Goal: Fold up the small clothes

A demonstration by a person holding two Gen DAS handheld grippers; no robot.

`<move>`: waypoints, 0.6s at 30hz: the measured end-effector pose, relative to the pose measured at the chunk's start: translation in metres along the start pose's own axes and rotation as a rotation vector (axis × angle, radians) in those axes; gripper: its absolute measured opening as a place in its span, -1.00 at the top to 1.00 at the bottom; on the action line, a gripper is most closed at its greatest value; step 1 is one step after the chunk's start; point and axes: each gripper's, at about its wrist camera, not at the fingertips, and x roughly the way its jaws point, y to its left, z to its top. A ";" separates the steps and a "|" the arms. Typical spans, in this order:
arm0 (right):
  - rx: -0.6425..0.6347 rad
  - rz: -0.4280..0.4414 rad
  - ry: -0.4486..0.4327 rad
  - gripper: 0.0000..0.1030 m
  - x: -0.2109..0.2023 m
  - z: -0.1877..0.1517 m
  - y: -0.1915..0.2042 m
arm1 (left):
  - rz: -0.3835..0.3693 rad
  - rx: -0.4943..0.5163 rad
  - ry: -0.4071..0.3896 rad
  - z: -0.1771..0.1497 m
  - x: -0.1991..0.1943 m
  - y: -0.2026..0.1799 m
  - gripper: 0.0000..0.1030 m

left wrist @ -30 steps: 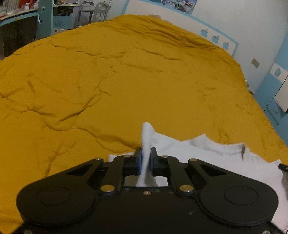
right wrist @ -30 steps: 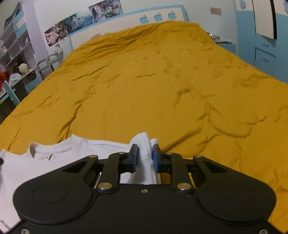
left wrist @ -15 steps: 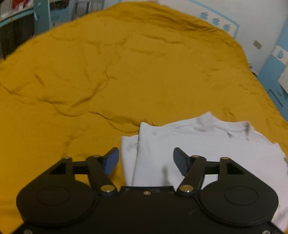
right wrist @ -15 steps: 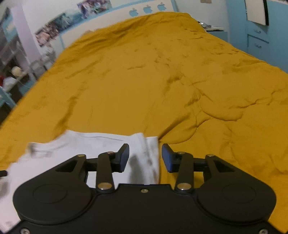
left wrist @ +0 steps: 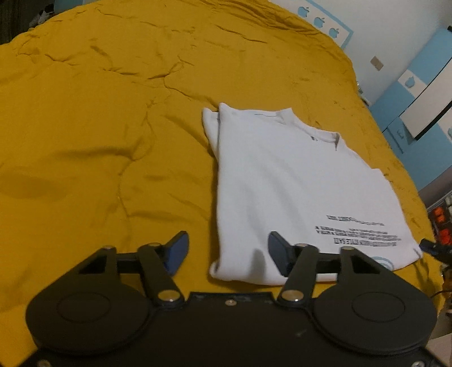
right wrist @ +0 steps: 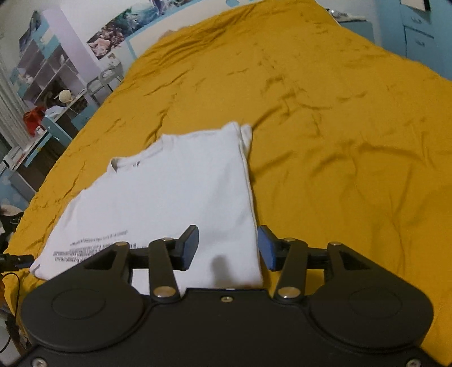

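A white T-shirt (left wrist: pixel 285 180) with black printed text lies flat and folded on the mustard-yellow bedspread (left wrist: pixel 99 127). My left gripper (left wrist: pixel 227 249) is open and empty, raised above the shirt's near left corner. The shirt also shows in the right wrist view (right wrist: pixel 175 192), with the collar at the far end. My right gripper (right wrist: pixel 228 245) is open and empty above the shirt's near right corner. The tip of the other gripper (left wrist: pixel 429 245) shows at the shirt's right edge.
The bedspread (right wrist: pixel 339 113) spreads wide beyond the shirt. Blue cabinets (left wrist: pixel 418 93) stand right of the bed. A desk and shelves (right wrist: pixel 42 93) with clutter stand left of the bed. The headboard (left wrist: pixel 325 19) is at the far end.
Both grippers were shut on folds of the shirt one second ago. They opened, let the cloth drop flat and pulled back and up from it.
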 end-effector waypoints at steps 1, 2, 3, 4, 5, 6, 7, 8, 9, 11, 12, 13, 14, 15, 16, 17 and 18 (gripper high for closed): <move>-0.006 -0.005 -0.003 0.08 0.000 -0.002 0.001 | -0.006 0.001 -0.002 0.000 0.001 -0.002 0.07; -0.009 -0.009 -0.008 0.08 0.001 -0.003 0.002 | -0.011 0.005 -0.002 0.000 0.003 -0.003 0.25; -0.008 -0.012 -0.012 0.08 0.001 -0.002 0.002 | -0.015 0.008 0.000 0.000 0.005 -0.005 0.36; -0.003 -0.013 -0.019 0.08 0.003 -0.002 0.002 | -0.020 0.011 0.009 0.001 0.008 -0.007 0.48; 0.003 -0.014 -0.023 0.08 0.003 -0.003 0.002 | -0.017 0.014 0.015 -0.001 0.012 -0.010 0.52; 0.010 -0.015 -0.024 0.08 0.005 -0.003 0.001 | -0.013 0.018 0.018 0.001 0.015 -0.011 0.54; 0.019 -0.015 -0.020 0.08 0.007 -0.003 0.000 | -0.011 0.021 0.023 -0.001 0.017 -0.011 0.62; 0.025 -0.014 -0.011 0.08 0.008 -0.004 -0.001 | -0.012 0.023 0.028 -0.003 0.019 -0.013 0.65; 0.030 -0.014 0.004 0.08 0.011 -0.005 -0.001 | -0.009 0.024 0.029 -0.004 0.021 -0.013 0.65; 0.027 -0.013 0.018 0.17 0.013 -0.009 -0.001 | -0.004 0.025 0.026 -0.005 0.022 -0.013 0.68; 0.019 -0.024 0.019 0.33 0.013 -0.010 0.000 | -0.001 0.024 0.024 -0.005 0.022 -0.012 0.71; 0.006 -0.043 0.016 0.46 0.014 -0.011 0.001 | 0.002 0.019 0.020 -0.005 0.022 -0.012 0.79; 0.000 -0.053 0.017 0.71 0.013 -0.011 0.001 | 0.002 0.012 0.021 -0.005 0.020 -0.012 0.86; 0.004 -0.052 0.013 0.84 0.011 -0.011 -0.001 | 0.003 0.004 0.022 -0.005 0.019 -0.011 0.88; 0.016 -0.043 0.000 0.84 0.007 -0.010 -0.003 | -0.001 -0.005 0.022 -0.004 0.016 -0.012 0.92; 0.025 -0.030 -0.018 0.86 0.001 -0.008 -0.004 | -0.019 -0.007 0.014 -0.002 0.011 -0.013 0.95; 0.022 -0.024 -0.038 0.88 -0.006 -0.007 -0.004 | -0.044 -0.012 0.004 0.001 0.003 -0.013 0.96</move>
